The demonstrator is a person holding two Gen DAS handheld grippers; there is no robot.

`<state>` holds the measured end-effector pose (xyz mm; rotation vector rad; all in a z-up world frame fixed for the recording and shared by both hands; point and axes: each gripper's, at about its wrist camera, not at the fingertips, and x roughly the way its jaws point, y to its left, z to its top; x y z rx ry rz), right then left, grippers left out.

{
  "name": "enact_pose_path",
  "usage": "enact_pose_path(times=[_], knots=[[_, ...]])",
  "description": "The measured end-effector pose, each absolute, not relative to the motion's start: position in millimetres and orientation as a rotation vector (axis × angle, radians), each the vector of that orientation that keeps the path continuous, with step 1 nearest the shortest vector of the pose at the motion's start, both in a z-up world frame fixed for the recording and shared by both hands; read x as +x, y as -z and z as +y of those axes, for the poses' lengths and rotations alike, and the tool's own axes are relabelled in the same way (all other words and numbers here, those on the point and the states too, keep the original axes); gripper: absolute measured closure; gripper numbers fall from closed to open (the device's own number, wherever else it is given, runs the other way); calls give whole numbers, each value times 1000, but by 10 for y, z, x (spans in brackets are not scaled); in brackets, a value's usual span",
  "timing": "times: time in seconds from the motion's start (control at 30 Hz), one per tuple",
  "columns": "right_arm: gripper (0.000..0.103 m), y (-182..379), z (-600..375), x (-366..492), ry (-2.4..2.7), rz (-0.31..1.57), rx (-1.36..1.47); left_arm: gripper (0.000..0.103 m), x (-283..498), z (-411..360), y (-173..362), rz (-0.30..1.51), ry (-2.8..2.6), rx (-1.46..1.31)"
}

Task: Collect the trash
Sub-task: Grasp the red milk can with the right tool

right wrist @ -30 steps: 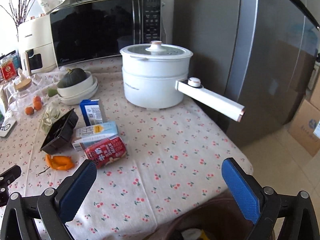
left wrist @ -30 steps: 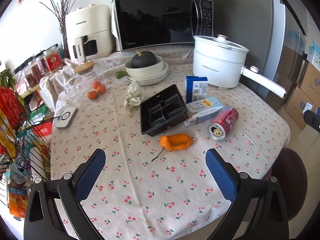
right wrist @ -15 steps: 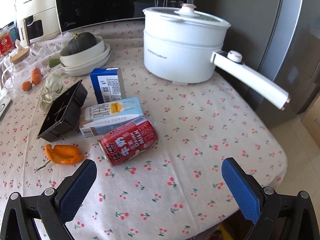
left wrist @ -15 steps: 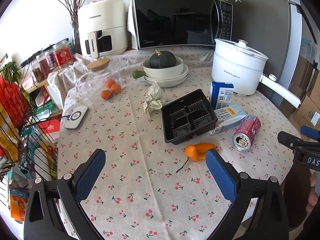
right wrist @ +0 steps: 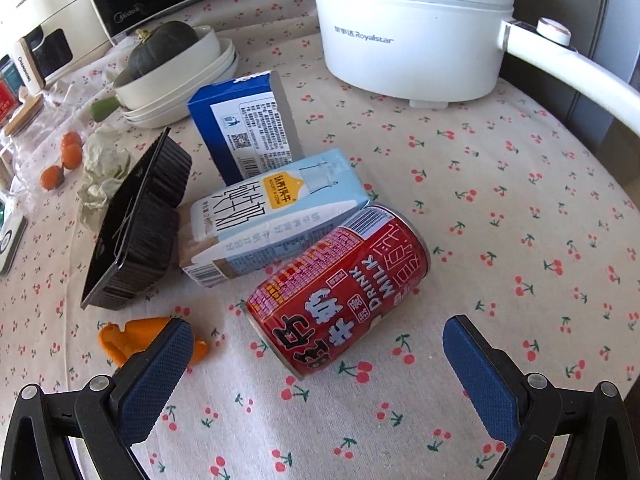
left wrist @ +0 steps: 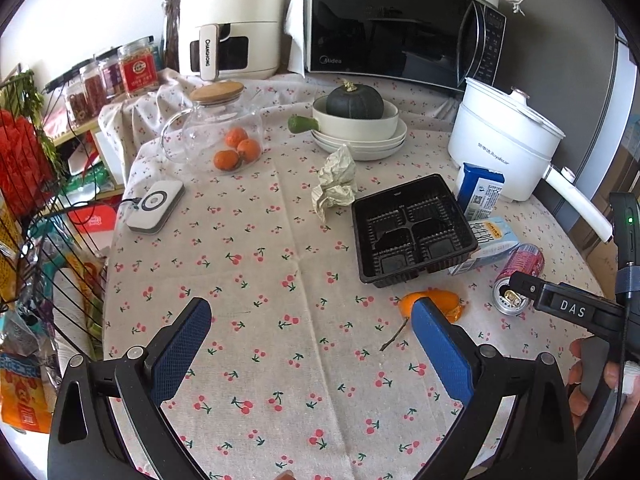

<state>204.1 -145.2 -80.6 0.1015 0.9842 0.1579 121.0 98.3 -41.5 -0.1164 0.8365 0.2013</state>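
Bright daylight, sharp focus; strong fisheye bending with dark corners; soft glare on the microwave [left wrist: 384,24] door.

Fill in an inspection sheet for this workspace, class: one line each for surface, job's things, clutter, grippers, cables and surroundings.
Surface: table under a cherry-print cloth.
Job's things: red milk drink can on its side; light blue milk carton lying flat, against the tilted black plastic tray; dark blue carton upright; crumpled paper; orange peel.
Clutter: electric pot, squash in stacked bowls, glass jug of oranges, wireless charger.
Grippers: left gripper open, empty; right gripper open, the can lying between its fingers, untouched.
Cables: thin lead from the charger.
Surroundings: microwave, air fryer, jars, wire rack.
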Motion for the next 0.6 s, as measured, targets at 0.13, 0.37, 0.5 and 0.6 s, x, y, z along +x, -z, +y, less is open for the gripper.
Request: enact_pose_path(times=[0.13, 0.37, 0.5, 0.6], knots=[[1, 877, -1492, 2161, -146, 996, 157, 2, 1253, 1001, 486, 866, -203, -116], [23, 1060, -1551, 2278, -153, 1068, 189, 2, 1345, 965, 637, 959, -123, -174], [41, 1107, -1699, 2237, -162, 1105, 238, 2, 1375, 942, 687, 989, -85, -214], [45, 1070, -1821, 2165, -159, 1112, 250, 2, 1401, 890, 734, 1012, -58, -220]])
